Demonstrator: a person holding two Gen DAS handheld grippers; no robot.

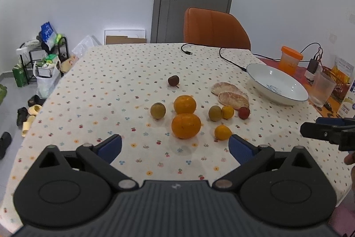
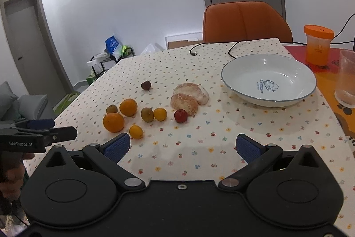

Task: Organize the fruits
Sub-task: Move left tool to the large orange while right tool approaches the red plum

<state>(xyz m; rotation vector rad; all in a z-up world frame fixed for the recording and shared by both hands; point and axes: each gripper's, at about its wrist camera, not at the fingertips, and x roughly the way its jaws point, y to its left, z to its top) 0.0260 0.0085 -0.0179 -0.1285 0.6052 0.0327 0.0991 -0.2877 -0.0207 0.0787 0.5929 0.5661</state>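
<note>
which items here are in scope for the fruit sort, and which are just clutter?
In scope:
- two large oranges
- two small yellow citrus
- two green-brown fruits
- red fruit
- dark fruit
- peeled pomelo pieces
- white bowl, holding nothing

Clutter:
- orange-lidded cup
- ribbed glass
- black cable
- orange chair

Fruit and tableware on the flower-print tablecloth [image 2: 199,148], counted by kind.

We count two large round oranges [image 2: 113,122] [image 2: 128,107], two small yellow-orange citrus fruits [image 2: 136,131] [image 2: 160,114], two greenish-brown round fruits [image 2: 147,114] [image 2: 111,108], one small red fruit [image 2: 180,116], one dark maroon fruit with a stem [image 2: 146,85], two peeled pale pomelo segments [image 2: 184,103] [image 2: 195,91], one white shallow bowl with a blue rim [image 2: 268,79], one orange-lidded plastic jar [image 2: 317,44], and one clear ribbed glass [image 2: 346,79].
</note>
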